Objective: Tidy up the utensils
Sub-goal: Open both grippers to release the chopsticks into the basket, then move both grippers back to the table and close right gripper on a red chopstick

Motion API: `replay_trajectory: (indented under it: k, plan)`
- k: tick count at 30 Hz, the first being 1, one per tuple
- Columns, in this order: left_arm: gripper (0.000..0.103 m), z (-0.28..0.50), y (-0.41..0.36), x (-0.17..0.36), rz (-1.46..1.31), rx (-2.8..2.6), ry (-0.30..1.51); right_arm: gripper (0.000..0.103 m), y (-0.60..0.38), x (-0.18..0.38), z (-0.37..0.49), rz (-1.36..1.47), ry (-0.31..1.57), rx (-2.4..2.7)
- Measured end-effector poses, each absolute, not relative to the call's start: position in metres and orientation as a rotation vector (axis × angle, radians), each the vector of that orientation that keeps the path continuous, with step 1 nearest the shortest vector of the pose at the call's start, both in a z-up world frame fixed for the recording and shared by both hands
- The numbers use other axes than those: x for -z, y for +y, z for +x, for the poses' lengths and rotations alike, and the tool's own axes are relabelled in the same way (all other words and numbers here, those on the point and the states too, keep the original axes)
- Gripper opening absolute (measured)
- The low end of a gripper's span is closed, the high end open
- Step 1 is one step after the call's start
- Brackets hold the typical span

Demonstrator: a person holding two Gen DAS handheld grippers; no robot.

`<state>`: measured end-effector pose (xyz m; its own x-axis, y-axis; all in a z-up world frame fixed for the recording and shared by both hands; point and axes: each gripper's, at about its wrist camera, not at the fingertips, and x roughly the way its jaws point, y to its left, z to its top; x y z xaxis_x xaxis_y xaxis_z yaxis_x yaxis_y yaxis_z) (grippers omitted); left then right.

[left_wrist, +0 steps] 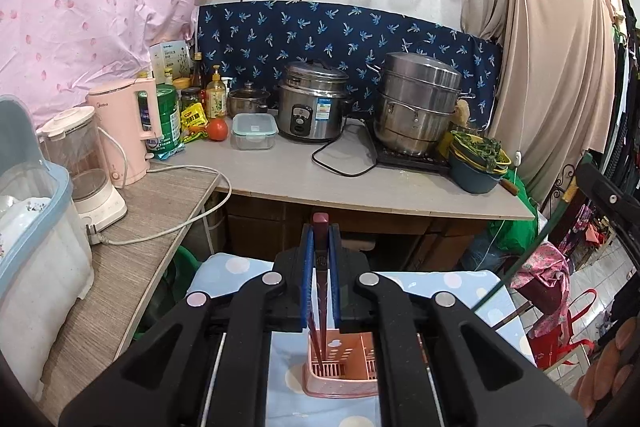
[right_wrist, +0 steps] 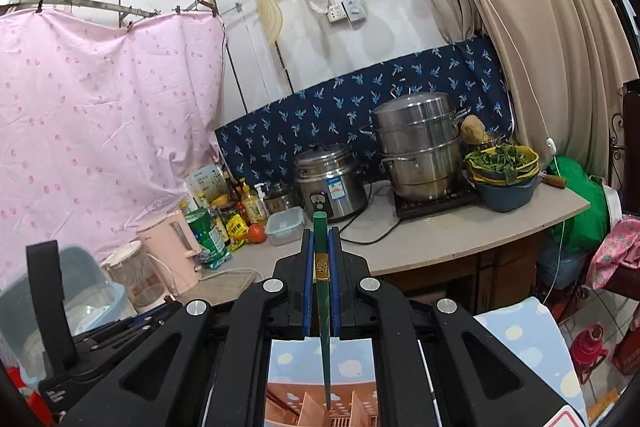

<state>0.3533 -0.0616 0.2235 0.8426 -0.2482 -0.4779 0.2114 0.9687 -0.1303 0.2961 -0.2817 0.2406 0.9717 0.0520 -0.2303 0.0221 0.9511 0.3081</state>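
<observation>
Two chopsticks: both are clamped, none released yet.
Left gripper [left_wrist: 321, 259]: you grasp the dark red chopstick [left_wrist: 320, 291]; its tip, below the fingers, is already inside the pink holder [left_wrist: 340, 367].
Right gripper [right_wrist: 321, 267]: you pinch the green chopstick [right_wrist: 323, 307]; its tip hangs over the holder's compartments [right_wrist: 320, 411].
Left to do: lower and release both.
Hidden: the holder's bottom; which compartment, I cannot tell.

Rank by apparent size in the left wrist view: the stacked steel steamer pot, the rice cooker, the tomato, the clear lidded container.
1. Stacked steel steamer pot
2. Rice cooker
3. Clear lidded container
4. Tomato

All sit at similar depth on the counter, so the order looks reliable.
</observation>
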Motion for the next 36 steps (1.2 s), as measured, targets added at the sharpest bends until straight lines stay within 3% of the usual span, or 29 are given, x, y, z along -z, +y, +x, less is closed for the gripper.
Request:
replay_trajectory:
  k: [10,11,12,15,20,28,36]
  plan:
    - [0.008,0.359,-0.059,-0.204,-0.082,0.243,0.563,0.007,-0.281,-0.179,0.316,0.306,0.403,0.013]
    - [0.008,0.359,-0.058,-0.203,-0.090,0.244,0.567,0.011,-0.282,-0.178,0.315,0.306,0.407,0.017]
    - [0.010,0.358,-0.056,-0.203,-0.101,0.244,0.567,0.013,-0.282,-0.178,0.313,0.305,0.408,0.025]
    - [0.034,0.354,-0.050,-0.204,-0.117,0.240,0.571,0.022,-0.286,-0.184,0.302,0.314,0.393,0.033]
    - [0.050,0.337,-0.039,-0.211,-0.127,0.239,0.571,0.033,-0.291,-0.201,0.268,0.323,0.354,0.041]
    - [0.060,0.283,-0.018,-0.213,-0.100,0.228,0.575,0.043,-0.293,-0.203,0.193,0.345,0.365,0.028]
    - [0.064,0.213,-0.004,-0.177,-0.023,0.205,0.620,0.044,-0.274,-0.152,0.110,0.310,0.480,0.032]
